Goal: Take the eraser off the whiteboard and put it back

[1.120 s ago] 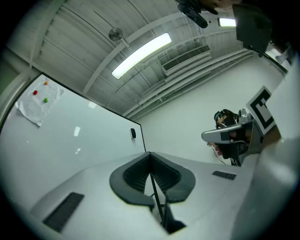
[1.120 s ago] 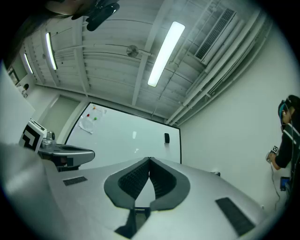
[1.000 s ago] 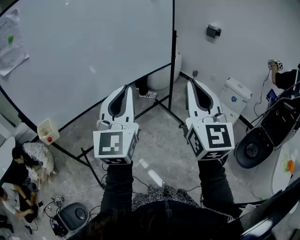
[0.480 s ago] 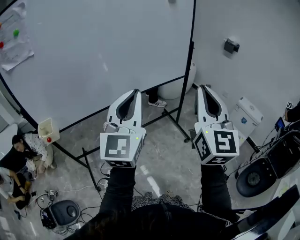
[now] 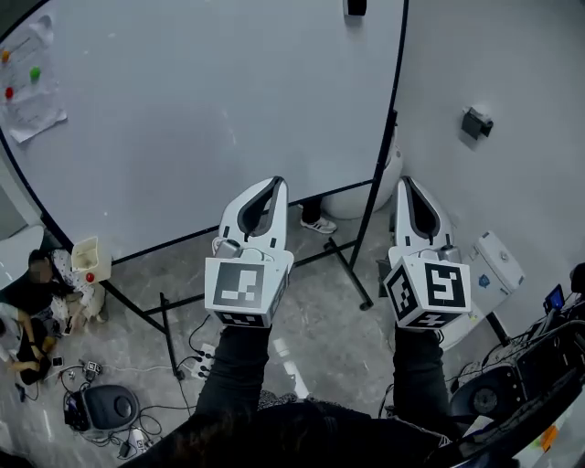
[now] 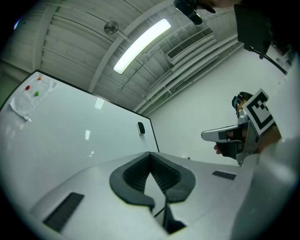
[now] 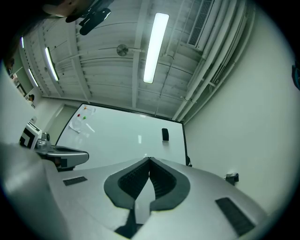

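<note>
White-shelled and matched, the two grippers sit side by side in the head view: the left gripper (image 5: 276, 181) at 6 o'clock of the whiteboard (image 5: 183, 110), the right gripper (image 5: 406, 181) past the board's right edge, over the grey floor (image 5: 320, 302). The dark eraser (image 5: 356, 6) is on the board at 12 o'clock of the picture, cut by the top edge and well apart from both grippers. A second ago it was out of frame; the board's right edge stood further left and now fills more of the view. The wall box (image 5: 476, 122) has shifted from 1 o'clock to 3 o'clock. The paper sheet (image 5: 32, 96) with coloured magnets sits at 10 o'clock. Both grippers stand closer to the board than before.

Left gripper view: the jaws are closed tip to tip, with nothing between the ribbed pads (image 6: 161, 176). The eraser (image 6: 141, 128) is on the board near its upper right corner, at 12 o'clock of the jaw tips and far beyond them. The right gripper (image 6: 205, 136) shows at 3 o'clock — a hand behind it.

Right gripper view: the jaws are closed here too, pads together and empty. The eraser (image 7: 165, 134) is on the board at 1 o'clock of the tips, still on the surface. The left gripper (image 7: 86, 155) shows at 9 o'clock. A ceiling light (image 7: 155, 47) runs overhead at 12 o'clock.
</note>
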`<state>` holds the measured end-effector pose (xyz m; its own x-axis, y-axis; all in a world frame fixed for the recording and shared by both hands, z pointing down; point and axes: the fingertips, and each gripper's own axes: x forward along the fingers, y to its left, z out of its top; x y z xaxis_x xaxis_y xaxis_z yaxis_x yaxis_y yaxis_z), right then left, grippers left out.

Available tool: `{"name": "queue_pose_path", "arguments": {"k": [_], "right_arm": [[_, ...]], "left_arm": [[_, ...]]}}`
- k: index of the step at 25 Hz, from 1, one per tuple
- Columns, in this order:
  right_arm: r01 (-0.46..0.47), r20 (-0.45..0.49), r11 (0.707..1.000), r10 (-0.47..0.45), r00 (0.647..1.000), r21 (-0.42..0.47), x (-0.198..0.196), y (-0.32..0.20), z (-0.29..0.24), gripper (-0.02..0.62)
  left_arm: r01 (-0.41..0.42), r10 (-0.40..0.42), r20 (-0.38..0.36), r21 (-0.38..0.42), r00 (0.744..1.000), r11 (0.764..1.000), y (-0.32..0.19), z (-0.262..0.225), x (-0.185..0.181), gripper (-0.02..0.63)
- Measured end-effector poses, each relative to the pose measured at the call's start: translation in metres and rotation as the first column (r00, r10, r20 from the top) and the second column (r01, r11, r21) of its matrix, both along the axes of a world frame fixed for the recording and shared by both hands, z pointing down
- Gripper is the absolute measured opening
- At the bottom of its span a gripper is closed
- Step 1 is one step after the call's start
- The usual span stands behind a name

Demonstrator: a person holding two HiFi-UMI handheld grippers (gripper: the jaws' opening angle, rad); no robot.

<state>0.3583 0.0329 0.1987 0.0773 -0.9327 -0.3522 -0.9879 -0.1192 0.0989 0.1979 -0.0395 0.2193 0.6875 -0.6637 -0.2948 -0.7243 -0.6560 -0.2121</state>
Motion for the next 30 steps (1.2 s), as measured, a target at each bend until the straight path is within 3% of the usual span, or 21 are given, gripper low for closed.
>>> {"name": "queue_pose_path", "arguments": {"k": [6, 10, 19, 30], "right_arm": [[0.037, -0.016, 0.999, -0.037, 0.999, 0.004, 0.032, -0.032, 0.000, 0.009], [0.052, -0.008, 0.999, -0.052, 0.999, -0.003, 0.047, -0.050, 0.002, 0.009], [0.035, -0.018, 0.999, -0.035, 0.999, 0.026, 0.069, -0.095, -0.007, 0.009], [-0.002, -0.020, 1.000, 0.002, 1.000, 0.029, 0.086, -0.189, -0.009, 0.009]], "left_arm": [[0.053, -0.053, -0.007, -0.002, 0.999, 0.999, -0.025, -0.006, 0.036, 0.006], [0.042, -0.042, 0.015, 0.007, 0.999, 0.999, -0.035, -0.011, 0.061, 0.006], [0.062, -0.062, 0.027, 0.019, 0.998, 0.998, -0.077, -0.013, 0.071, 0.006], [0.025, -0.025, 0.014, 0.027, 1.000, 0.999, -0.176, -0.022, 0.095, 0.006]]}}
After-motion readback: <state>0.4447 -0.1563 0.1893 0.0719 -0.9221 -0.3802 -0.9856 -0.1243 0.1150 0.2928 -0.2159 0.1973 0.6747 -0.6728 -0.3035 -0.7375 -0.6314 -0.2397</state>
